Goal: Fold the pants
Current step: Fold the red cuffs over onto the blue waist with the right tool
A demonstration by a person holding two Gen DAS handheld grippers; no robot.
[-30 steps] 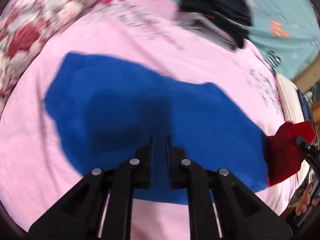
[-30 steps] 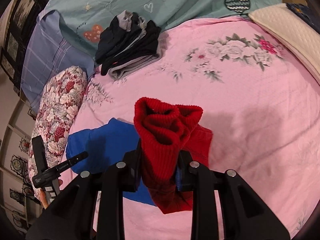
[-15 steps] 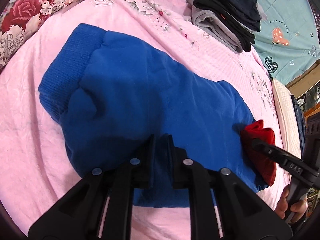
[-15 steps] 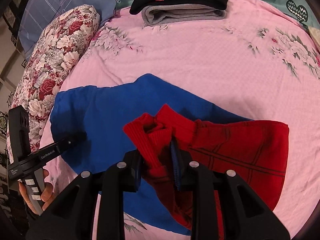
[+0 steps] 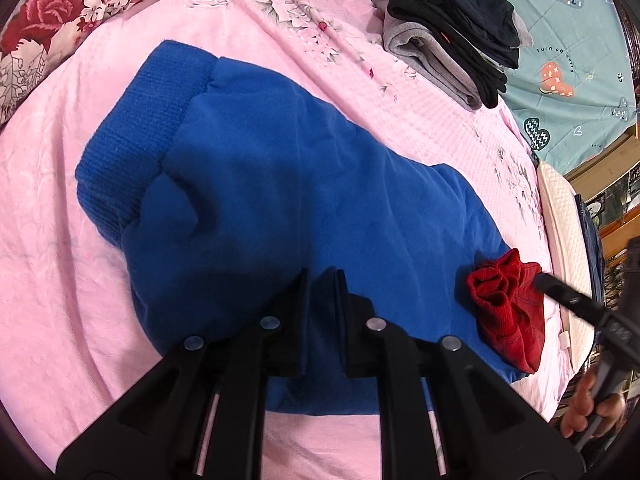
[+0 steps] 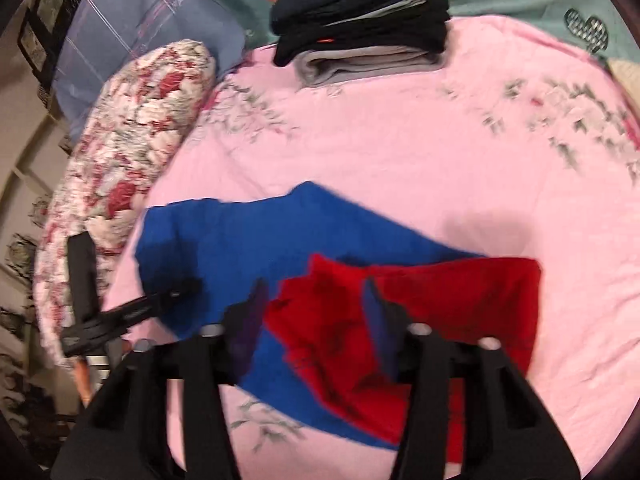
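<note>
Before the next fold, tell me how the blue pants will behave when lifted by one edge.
The blue pants will probably droop and sag; the thick fleecy cloth already lies in soft creases. The bulky ribbed waistband may drag that end down. Likely not slippery, since its nap should grip the pink sheet.

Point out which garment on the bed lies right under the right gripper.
The red part of the blue-and-red pants, between the right gripper's opening jaws. The blue part lies toward the left gripper; the dark folded stack sits far off.

Left gripper (image 5: 322,276) tilted down, jaws nearly closed with a thin gap. Right gripper (image 6: 314,300) also angled down, jaws opening, wide apart. A hand (image 5: 592,408) grips the right gripper's handle, lower right.
</note>
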